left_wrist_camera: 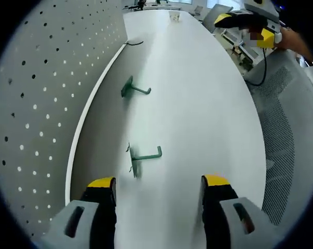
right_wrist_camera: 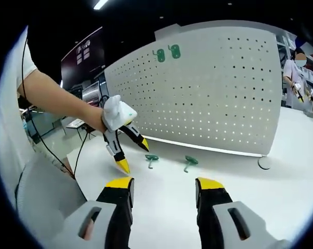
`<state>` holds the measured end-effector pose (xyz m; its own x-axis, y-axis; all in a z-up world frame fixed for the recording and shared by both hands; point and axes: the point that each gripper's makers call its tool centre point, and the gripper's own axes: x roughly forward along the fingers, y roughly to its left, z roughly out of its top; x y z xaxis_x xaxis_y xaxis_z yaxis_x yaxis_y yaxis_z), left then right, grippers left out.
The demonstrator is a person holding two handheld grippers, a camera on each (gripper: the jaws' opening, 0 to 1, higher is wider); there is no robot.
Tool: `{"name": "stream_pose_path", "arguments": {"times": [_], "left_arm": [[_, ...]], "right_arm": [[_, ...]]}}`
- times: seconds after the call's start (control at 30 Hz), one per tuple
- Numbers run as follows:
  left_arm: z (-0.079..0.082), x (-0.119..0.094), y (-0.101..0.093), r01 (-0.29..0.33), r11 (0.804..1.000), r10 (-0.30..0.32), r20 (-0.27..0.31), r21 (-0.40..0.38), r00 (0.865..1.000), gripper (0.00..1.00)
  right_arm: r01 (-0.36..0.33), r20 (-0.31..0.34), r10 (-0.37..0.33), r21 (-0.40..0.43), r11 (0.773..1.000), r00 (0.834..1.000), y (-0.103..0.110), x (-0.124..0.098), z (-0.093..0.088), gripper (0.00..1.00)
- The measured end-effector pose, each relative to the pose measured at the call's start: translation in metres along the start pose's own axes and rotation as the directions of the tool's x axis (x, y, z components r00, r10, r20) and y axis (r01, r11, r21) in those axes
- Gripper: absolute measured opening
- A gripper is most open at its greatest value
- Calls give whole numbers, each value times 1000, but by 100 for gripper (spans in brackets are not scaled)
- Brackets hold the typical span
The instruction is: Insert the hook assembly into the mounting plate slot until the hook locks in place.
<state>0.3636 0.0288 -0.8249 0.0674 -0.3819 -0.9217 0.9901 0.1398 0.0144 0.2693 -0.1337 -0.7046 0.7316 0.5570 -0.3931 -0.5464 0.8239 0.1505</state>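
Right gripper view gives you the big picture first: the white pegboard (right_wrist_camera: 213, 93) stands upright along the far edge of the white table (right_wrist_camera: 281, 207), with two green hooks already hung near its top edge (right_wrist_camera: 166, 53). At the foot of the pegboard, two more green hooks lie loose on the table, one (right_wrist_camera: 151, 158) just ahead of your left gripper (right_wrist_camera: 133, 154), the other (right_wrist_camera: 190, 162) a little further along the pegboard. Your left gripper has its jaws spread, pinching nothing, tips pointed down toward the table beside the nearer hook, so that hand looks the better placed to pick up. Your right gripper (right_wrist_camera: 164, 188) is also spread and empty, held back from the pegboard and both hooks. In the left gripper view the nearer hook (left_wrist_camera: 143, 157) sits just ahead of the open left jaws, its flat plate toward the pegboard (left_wrist_camera: 42, 104) and its arm lying across your line of approach, pointing away from the pegboard; the other hook (left_wrist_camera: 133, 89) lies the same way. Beyond the pegboard, the room shows shelving, a dark screen and a ceiling light.
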Motion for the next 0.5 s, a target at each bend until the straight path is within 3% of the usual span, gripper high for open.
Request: {"name": "stream_pose_path", "arguments": {"times": [0.5], "left_arm": [[3,9,8,18,1000,-17,9,-12,1000,60]], "right_arm": [[14,1,-14,13,1000,1000,-2,-1,-1,44]]}}
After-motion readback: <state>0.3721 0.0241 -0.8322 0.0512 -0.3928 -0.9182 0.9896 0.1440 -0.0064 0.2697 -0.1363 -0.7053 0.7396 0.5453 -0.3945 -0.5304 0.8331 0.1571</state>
